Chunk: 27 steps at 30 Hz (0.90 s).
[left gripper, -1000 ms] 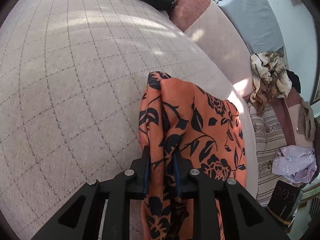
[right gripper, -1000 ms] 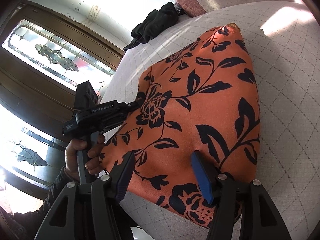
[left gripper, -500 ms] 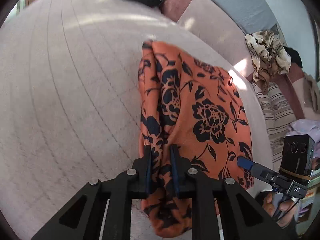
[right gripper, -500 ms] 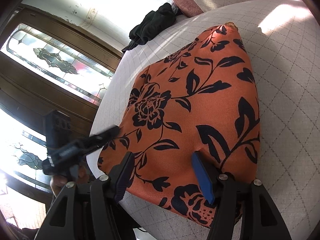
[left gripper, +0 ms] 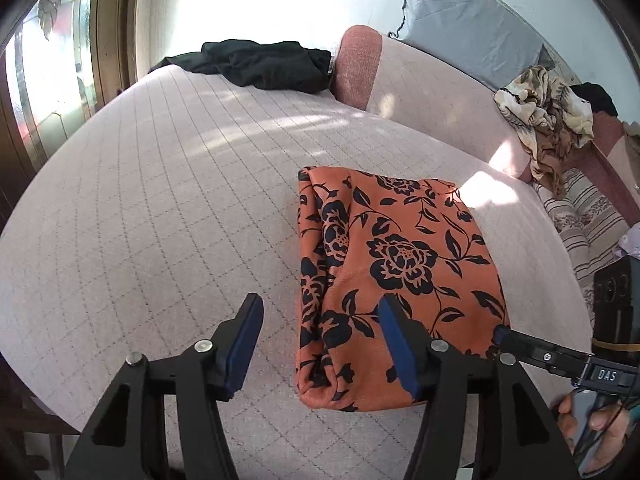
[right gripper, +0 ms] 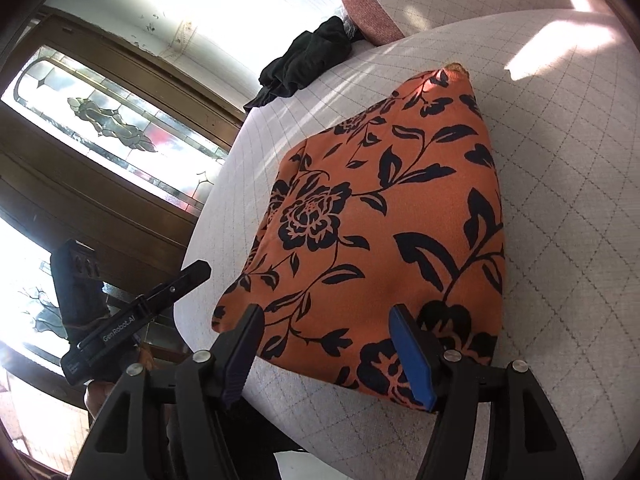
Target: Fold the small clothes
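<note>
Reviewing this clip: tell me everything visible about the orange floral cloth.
The orange floral cloth is thin woven-looking fabric printed with black roses, leaves and vines. It lies folded into a flat rectangle with layered edges along its left side, on the quilted pale cushion. Nothing grips it: the left tongs and right tongs are both open at its near edge.

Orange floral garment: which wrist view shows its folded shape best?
The left wrist view: the whole orange floral garment lies in frame, with its layered fold edge along the left side. The right wrist view shows only its broad top face, with the near edge partly hidden behind the fingers.
</note>
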Available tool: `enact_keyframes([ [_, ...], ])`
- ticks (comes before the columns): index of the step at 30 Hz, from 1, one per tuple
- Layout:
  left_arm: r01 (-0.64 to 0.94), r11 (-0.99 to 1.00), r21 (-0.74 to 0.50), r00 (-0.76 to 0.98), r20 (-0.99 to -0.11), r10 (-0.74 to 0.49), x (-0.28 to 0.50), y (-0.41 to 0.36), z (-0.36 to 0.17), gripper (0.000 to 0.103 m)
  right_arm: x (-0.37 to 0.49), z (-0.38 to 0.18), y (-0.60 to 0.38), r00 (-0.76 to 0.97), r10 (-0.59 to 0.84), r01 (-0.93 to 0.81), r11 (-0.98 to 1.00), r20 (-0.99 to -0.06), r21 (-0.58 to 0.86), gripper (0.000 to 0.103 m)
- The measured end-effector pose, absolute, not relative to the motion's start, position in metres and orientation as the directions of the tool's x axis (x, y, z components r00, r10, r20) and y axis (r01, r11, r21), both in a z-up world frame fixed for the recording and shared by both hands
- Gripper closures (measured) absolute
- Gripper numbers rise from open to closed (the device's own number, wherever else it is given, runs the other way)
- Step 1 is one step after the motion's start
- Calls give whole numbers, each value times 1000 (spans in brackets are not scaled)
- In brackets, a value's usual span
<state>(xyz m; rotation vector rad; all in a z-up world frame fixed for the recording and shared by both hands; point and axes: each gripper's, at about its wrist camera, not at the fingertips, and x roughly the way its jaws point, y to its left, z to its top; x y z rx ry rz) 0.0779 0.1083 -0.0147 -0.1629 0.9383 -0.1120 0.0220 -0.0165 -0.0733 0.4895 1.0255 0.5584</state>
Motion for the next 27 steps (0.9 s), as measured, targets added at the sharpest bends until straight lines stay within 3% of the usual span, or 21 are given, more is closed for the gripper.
enact_keyframes([
  [4,20,990,-143,594,-795,-127,73,106,-11,39,8,-62,-23,435,630,-202,764,-643,612,29],
  [14,18,991,-132,599,-792,-116,70,102,-11,37,1,-62,-45,459,605,-148,774,-651,615,29],
  [17,27,985,-173,598,-786,-155,74,105,-11,35,5,-61,-51,467,600,-140,775,-650,616,28],
  [19,32,977,-213,595,-781,-190,81,109,-12,25,11,-61,-58,474,597,-133,775,-647,618,25],
  [22,33,965,-259,597,-770,-227,98,119,-19,23,27,-60,-71,487,590,-111,774,-644,624,23],
  [27,2,966,-257,453,-862,-230,145,124,-74,23,84,-88,-84,447,613,-35,740,-652,671,19],
])
